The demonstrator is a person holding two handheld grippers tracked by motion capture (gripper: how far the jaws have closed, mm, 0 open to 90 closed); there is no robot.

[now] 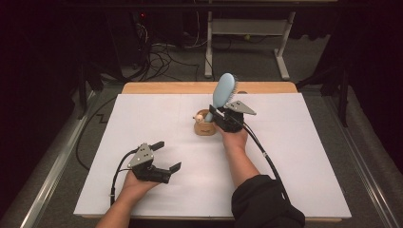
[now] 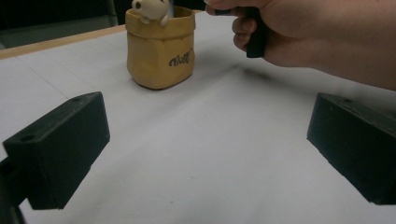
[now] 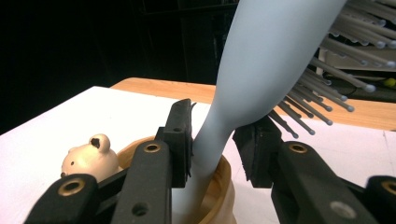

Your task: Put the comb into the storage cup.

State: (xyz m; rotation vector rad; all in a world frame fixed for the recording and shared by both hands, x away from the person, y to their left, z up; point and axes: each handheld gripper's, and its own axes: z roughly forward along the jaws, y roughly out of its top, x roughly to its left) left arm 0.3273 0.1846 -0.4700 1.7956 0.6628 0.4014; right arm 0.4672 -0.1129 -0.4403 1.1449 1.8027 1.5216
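Right gripper view, right gripper loosely flanking smooth blue hairbrush; glossy tan pot

The desk carries one hairbrush, one cup with one small bear figure on its rim, and two grippers.

I see the hairbrush standing handle-down in the pot mid-table, apparently leaning right, left claw nearer me.
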